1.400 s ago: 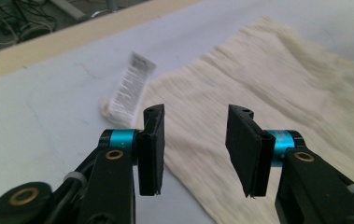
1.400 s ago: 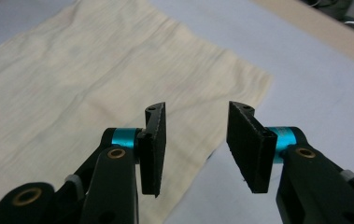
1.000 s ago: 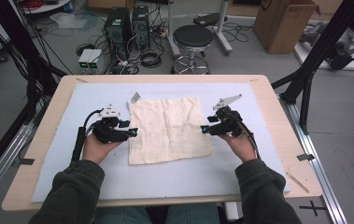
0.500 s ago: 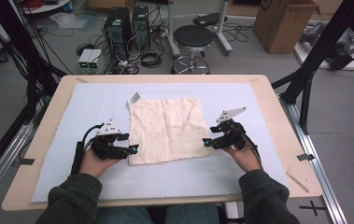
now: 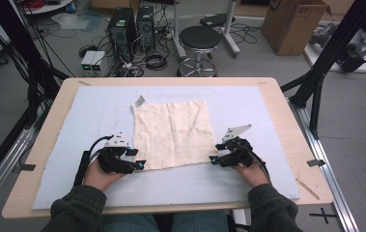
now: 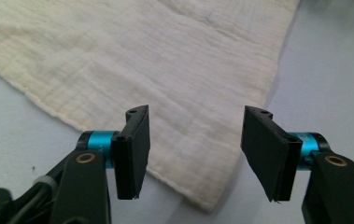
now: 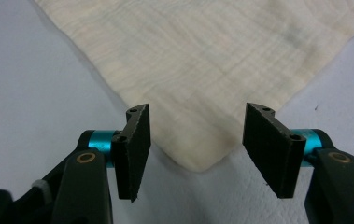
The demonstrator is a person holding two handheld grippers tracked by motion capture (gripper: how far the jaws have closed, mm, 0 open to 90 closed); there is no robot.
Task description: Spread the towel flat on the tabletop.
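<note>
Both hands have slid from the side edges of the cream cloth (image 5: 173,135) toward the person, and each claw now sits at a near corner: the left gripper (image 6: 193,154) has the cloth's corner lying flat between and just ahead of its parted jaws, and the right gripper (image 7: 195,151) likewise. Both pairs of jaws have just been closing a little, yet the pads press on nothing (the cloth lies spread on the pale blue mat (image 5: 98,111)). I judge a two-corner pinch is being lined up, probably to fold the cloth away from the person.
</note>
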